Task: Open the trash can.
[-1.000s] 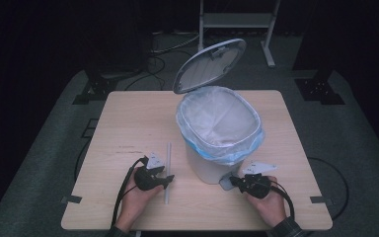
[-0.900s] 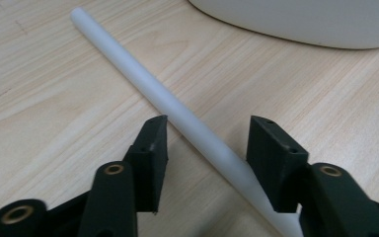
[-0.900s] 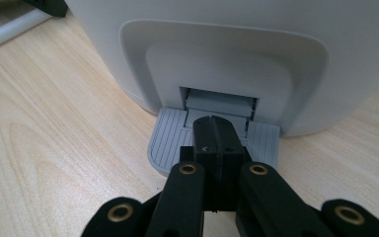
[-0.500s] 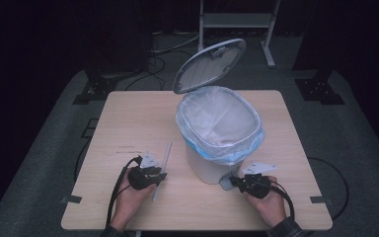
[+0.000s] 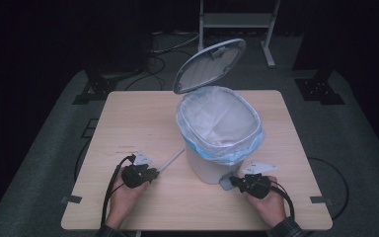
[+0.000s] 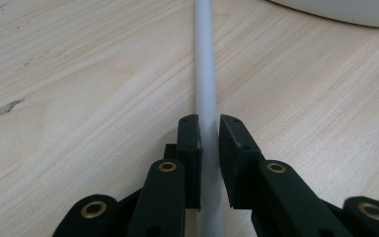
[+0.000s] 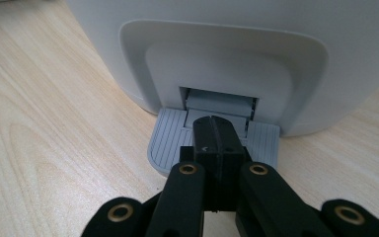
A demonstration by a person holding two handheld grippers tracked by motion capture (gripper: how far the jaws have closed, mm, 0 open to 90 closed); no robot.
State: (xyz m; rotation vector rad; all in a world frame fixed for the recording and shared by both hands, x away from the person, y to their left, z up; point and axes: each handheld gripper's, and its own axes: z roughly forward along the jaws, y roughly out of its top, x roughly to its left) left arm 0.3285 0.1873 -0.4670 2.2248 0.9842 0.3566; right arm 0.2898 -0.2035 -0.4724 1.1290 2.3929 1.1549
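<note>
Pick-up step. Left gripper [image 6: 209, 129], jaws just closed, clamps the white stick [image 6: 205, 74] at the frame's lower left of the counter [image 5: 143, 118]. Right gripper [image 7: 219, 129], closed and empty, presses the bin [image 5: 220, 129] pedal [image 7: 170, 139], lid [image 5: 209, 64] open. Next: lift the stick over the rim.

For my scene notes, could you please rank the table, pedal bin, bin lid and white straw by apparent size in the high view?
1. Table
2. Pedal bin
3. Bin lid, nearer the camera than the tabletop, so slightly flattered
4. White straw, thin, held by the left gripper
</note>
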